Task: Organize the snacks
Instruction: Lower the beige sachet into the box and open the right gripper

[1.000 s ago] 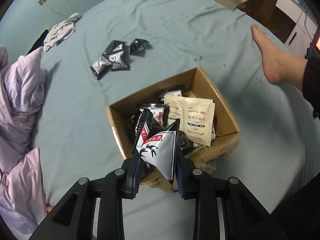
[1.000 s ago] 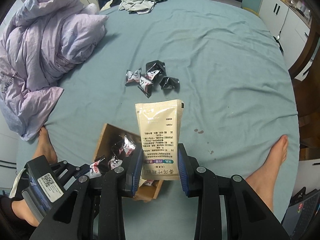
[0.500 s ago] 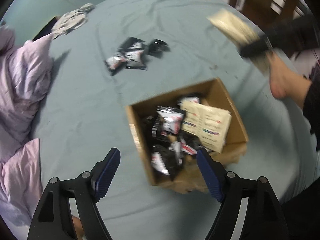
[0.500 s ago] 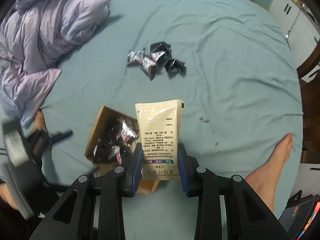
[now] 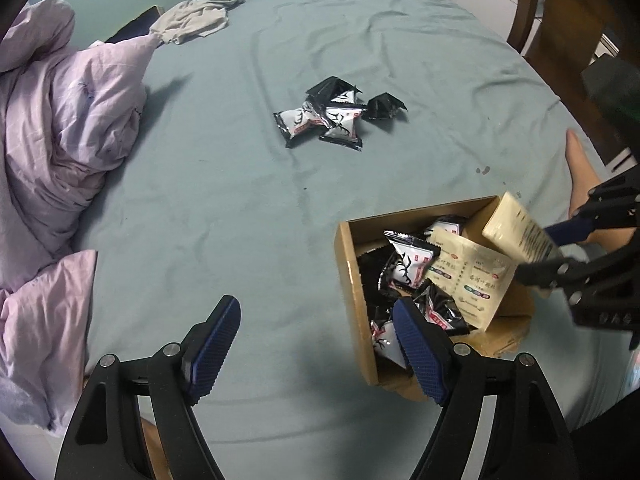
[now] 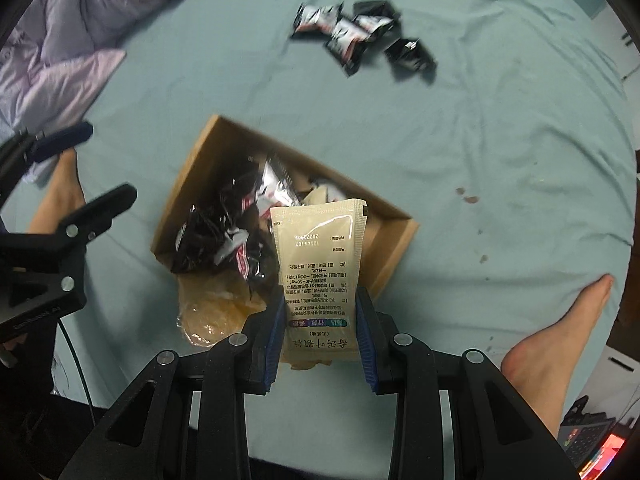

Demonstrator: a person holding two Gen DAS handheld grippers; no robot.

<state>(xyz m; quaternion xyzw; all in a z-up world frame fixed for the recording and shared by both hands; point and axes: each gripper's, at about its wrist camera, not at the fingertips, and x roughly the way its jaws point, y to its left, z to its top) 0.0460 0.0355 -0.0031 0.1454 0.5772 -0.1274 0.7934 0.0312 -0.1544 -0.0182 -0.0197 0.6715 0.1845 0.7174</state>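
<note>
Since one second ago the left tongs have let go of the black-and-white snack packet and pulled back to the left of the brown cardboard box; now they are spread wide with nothing between the blue pads, low over the teal bed sheet. Its right pad overlaps the near left part of the box in the left wrist view.

Meanwhile the right tongs have come nearer to the box and are closed on the beige flat sachet with printed text, which stands upright between the pads with its top edge over the open box. From the left wrist view this sachet is tilted above the far right corner of the box, and the right tool reaches in from the right side.

Inside the box lie several black-and-white snack packets on the left and another beige sachet on the right. A small pile of loose black-and-white snack packets lies on the sheet well apart from the box, farther up the bed. A crumpled lilac quilt covers the left side of the bed. A bare foot rests on the sheet to the right of the box.
</note>
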